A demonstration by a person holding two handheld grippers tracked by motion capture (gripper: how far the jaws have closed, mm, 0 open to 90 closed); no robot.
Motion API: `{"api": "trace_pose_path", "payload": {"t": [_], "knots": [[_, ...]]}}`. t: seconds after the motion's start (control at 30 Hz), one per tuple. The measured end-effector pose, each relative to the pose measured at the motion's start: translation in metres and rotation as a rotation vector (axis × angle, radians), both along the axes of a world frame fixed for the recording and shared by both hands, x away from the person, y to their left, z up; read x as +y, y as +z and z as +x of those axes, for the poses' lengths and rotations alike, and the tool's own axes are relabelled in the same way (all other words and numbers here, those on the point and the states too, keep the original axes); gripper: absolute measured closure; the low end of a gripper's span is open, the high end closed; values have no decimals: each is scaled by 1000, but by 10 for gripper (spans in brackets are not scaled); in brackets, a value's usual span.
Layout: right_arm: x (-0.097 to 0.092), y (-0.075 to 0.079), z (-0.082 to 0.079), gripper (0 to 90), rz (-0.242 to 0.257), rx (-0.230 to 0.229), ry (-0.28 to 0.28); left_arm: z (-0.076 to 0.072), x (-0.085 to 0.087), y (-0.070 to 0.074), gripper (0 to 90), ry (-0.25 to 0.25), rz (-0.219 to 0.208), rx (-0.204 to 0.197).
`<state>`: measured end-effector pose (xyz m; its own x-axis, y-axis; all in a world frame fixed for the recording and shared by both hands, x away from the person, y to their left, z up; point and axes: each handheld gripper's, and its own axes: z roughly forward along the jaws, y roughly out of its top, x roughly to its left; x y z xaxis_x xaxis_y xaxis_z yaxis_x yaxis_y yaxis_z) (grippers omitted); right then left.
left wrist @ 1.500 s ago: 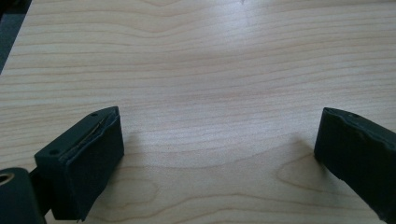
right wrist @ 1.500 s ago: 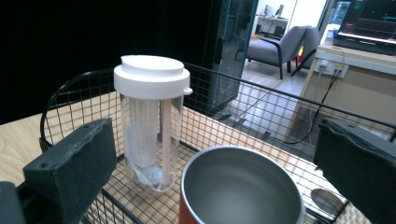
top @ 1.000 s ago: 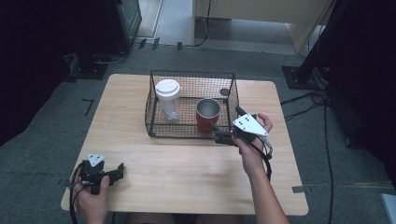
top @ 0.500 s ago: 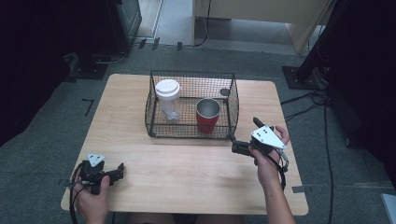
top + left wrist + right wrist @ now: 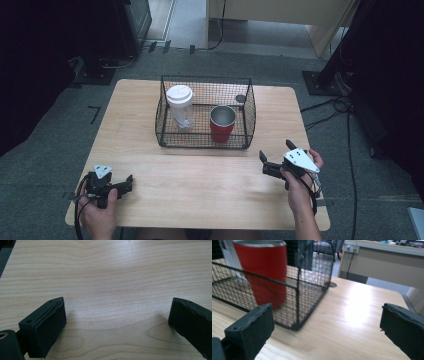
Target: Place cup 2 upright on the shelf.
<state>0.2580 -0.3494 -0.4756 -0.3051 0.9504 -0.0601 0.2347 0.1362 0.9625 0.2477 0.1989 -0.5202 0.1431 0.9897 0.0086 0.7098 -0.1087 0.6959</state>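
Observation:
A black wire basket (image 5: 200,141) stands at the middle back of the wooden table (image 5: 200,175). Inside it are a clear bottle with a white lid (image 5: 179,105) on the left and a red tumbler with a steel rim (image 5: 222,124) on the right. My right gripper (image 5: 275,151) hovers open at the table's front right, apart from the basket's right corner. In the right gripper view the tumbler (image 5: 263,272) shows behind the basket mesh (image 5: 298,292), beyond the open, empty right gripper (image 5: 327,327). My left gripper (image 5: 126,184) rests open at the front left, and the left gripper view shows the left gripper (image 5: 117,322) over bare wood.
A small grey disc (image 5: 241,98) lies on the table just behind the basket's right rear corner, also seen as a disc (image 5: 332,284) in the right gripper view. Grey carpet, cables and dark stands surround the table. A beige desk (image 5: 387,262) is beyond.
My right gripper has drawn back from the basket's front right corner toward the front right of the table. The left gripper has stayed put.

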Motion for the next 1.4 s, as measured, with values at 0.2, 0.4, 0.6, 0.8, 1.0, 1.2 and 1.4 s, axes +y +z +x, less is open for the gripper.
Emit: {"api": "trace_pose_path", "payload": {"t": [0.2, 0.4, 0.6, 0.8, 1.0, 1.2, 1.4], "knots": [[-18, -14, -8, 0, -1, 35, -41, 0, 0, 0, 21, 0, 0, 0], [-33, -28, -17, 0, -2, 70, -73, 0, 0, 0, 21, -2, 3, 1], [-44, -40, -24, 0, -15, 139, -100, 0, 0, 0, 21, -2, 3, 2], [-53, -45, -29, 6, -23, 215, -114, 0, 0, 0, 21, -2, 3, 2], [-55, -48, -25, 60, -74, 379, -121, 0, 0, 0, 21, -3, 3, 2], [-55, -51, -24, 54, -106, 453, -121, 0, 0, 0, 21, -4, 3, 1], [-59, -52, -23, 26, -52, 497, -84, 0, 0, 0, 21, -4, 3, 1]]}}
